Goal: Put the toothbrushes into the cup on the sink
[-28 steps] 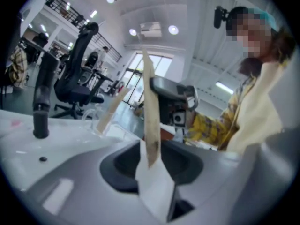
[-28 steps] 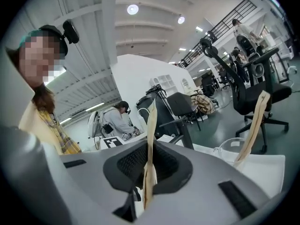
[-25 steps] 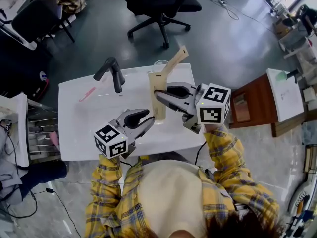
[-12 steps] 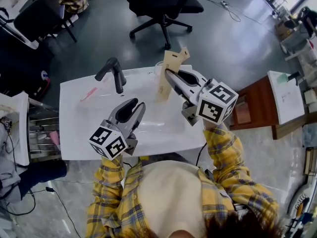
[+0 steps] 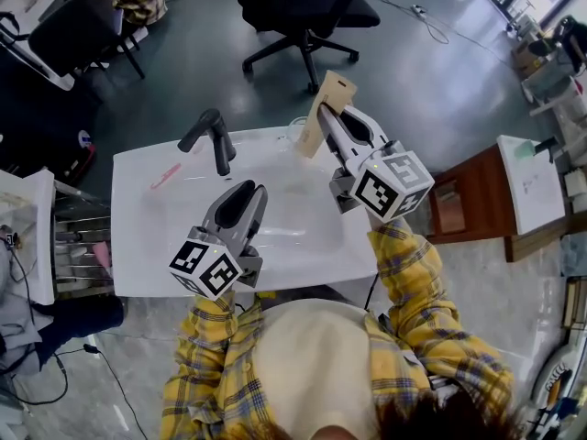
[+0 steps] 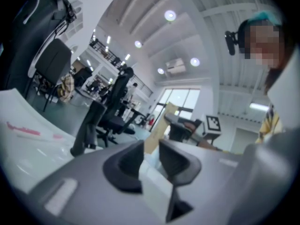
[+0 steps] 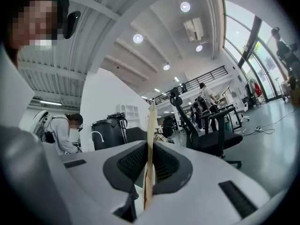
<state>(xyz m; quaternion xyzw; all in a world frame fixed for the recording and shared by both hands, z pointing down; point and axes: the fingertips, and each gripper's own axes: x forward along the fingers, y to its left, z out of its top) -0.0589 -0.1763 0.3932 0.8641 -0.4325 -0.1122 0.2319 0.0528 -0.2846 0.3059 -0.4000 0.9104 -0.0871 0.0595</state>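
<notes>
My right gripper point(image 5: 332, 122) is shut on a flat tan cardboard toothbrush pack point(image 5: 332, 88) and holds it upright over the back edge of the white sink point(image 5: 138, 236). Along the right gripper view the pack point(image 7: 151, 125) stands edge-on between the pads. A small clear cup point(image 5: 296, 128) stands on the sink's back rim just left of the pack. A pink toothbrush point(image 5: 165, 173) lies on the sink's left side. My left gripper point(image 5: 240, 192) hovers over the basin, open, with nothing between its jaws, which have just been closing a little.
A black faucet point(image 5: 213, 137) rises at the back of the sink, just ahead of the left gripper. A black office chair point(image 5: 298, 7) stands on the floor beyond. A metal rack point(image 5: 78, 246) sits to the left and a brown cabinet point(image 5: 459, 195) to the right.
The right gripper has carried the pack up and back toward the cup, swinging it from lying leftward to standing upright. The left gripper has turned to point away from me, its jaws narrower.
</notes>
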